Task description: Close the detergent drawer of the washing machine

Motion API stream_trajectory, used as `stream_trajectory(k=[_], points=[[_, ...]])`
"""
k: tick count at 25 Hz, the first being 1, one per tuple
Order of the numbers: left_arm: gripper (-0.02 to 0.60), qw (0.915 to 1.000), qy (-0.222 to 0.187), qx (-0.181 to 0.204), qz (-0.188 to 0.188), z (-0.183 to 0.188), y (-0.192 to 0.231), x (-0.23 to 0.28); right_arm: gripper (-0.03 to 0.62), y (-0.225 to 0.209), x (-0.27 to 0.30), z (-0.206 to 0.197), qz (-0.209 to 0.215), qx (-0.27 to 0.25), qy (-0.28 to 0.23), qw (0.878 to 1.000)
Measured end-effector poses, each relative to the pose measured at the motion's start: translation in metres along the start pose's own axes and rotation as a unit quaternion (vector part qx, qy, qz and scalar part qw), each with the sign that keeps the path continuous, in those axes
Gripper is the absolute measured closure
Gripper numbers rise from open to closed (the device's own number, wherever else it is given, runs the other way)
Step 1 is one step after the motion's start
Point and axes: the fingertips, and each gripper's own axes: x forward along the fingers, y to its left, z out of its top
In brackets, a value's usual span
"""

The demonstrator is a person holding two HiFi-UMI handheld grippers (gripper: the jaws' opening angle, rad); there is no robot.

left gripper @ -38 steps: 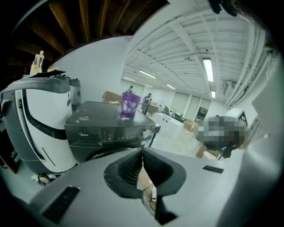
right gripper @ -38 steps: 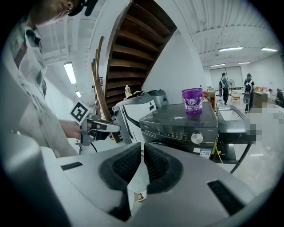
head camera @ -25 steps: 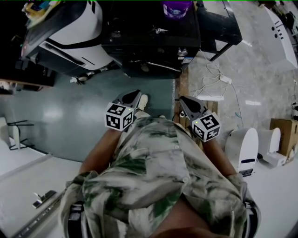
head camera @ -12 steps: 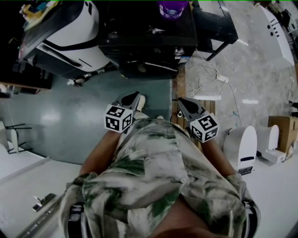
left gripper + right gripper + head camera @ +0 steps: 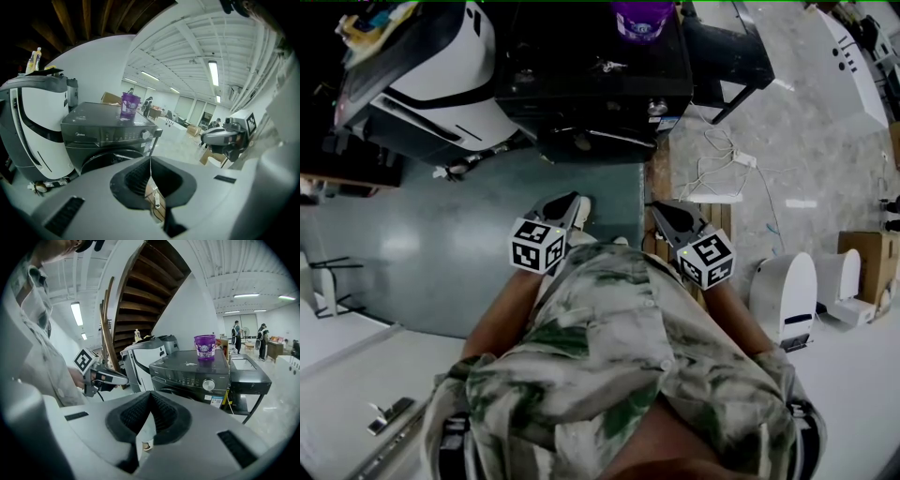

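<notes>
1. Washing machine point(image 5: 591, 66): a dark front-loader standing on the floor point(image 5: 422, 244), well ahead of me, with a white-and-black appliance point(image 5: 441, 84) just beside it on its left.

2. Left tongs point(image 5: 565, 204) and right tongs point(image 5: 664, 212): both are held low in front of my body and well apart from the machine. Each one's own camera shows the pads clenched tip to tip with nothing between them.

3. Detergent drawer point(image 5: 86, 138): I judge it to be the left end of the control strip, above the door. From this range I cannot tell how far it stands out of the front.

4. Step in hand, as I judge it: the approach, with closing not begun. To do it well, I would walk in square to the front. I would keep one pair of tongs clenched and set their blunt tips flat on the middle of the drawer face. Then I would push straight along its run until it sits flush. An off-centre push could cock it in the slides.

5. Purple tub point(image 5: 640, 19): it stands on the lid near the back, so the push should be steady, not a shove.

6. Writing: "Midea" point(image 5: 78, 135) reads on the strip's left end. Print on the tub and on the sticker below the dial point(image 5: 146, 135) is too small to read.
</notes>
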Motion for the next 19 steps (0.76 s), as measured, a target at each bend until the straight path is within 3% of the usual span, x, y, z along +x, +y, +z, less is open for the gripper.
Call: stream_trajectory(k=[19], points=[[0.555, 1.0, 0.002, -0.003, -0.003, 0.01, 0.012, 0.011, 0.572, -0.009, 0.011, 0.013, 0.005, -0.018, 0.007, 1.0]])
